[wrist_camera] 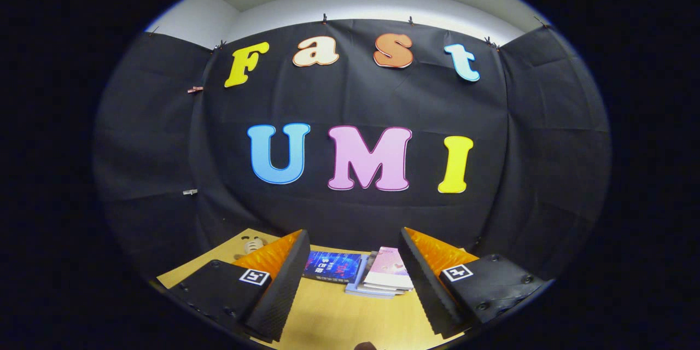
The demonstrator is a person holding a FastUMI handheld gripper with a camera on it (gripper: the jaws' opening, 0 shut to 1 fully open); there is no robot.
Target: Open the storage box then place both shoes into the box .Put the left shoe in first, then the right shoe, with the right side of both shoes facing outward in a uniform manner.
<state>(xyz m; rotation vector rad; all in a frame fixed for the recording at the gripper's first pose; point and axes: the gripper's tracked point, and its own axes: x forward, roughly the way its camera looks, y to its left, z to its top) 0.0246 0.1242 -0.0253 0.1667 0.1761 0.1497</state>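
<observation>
Claw level over the table, aimed at the back wall, no box or shoes ahead.

I see a small toy figure [252, 244] at ten o'clock, my gripper [354, 279] spread and empty, books [383, 273] at twelve; I must tilt down to find them.

The gripper [353, 279] shows its two fingers spread wide with nothing between them, and their bases are cut off by the picture's lower edge, as is the near part of the worktop [339, 317]. Beyond the left finger [279, 284] a small pale toy-like figure [250, 245] is partly hidden, too small to tell what it is. The right finger [424, 284] covers one edge of a stack of books [383, 276], and the cover print of the dark blue book [332, 266] beside them is too blurred to make out.
</observation>
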